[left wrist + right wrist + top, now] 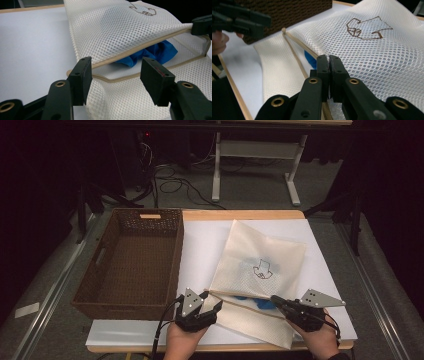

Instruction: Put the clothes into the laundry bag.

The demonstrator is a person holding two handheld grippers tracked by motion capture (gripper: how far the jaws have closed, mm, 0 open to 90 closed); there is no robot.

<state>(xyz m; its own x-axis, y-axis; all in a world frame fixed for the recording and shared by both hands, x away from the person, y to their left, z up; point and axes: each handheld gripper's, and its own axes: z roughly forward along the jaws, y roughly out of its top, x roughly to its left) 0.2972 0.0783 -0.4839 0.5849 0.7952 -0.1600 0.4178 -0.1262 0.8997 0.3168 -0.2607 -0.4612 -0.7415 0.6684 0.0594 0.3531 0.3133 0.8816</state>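
A white mesh bag [260,250] with a dark embroidered motif lies on the white sheet, its tan-edged mouth toward me. A blue cloth [257,302] sits just inside the mouth [160,51]. My right gripper [275,299] is shut on the upper rim of the bag [372,57] and lifts it, so the mouth gapes. My left gripper [210,301] is open at the mouth's left corner. In the left gripper view its jaws [116,75] stand on either side of the bag's rim without pressing on it.
A dark woven basket [125,310], with nothing in it, stands on the left of the table beside the bag. The white sheet [200,245] covers the tabletop between basket and bag. Beyond the table's far edge are a desk frame and cables on the floor.
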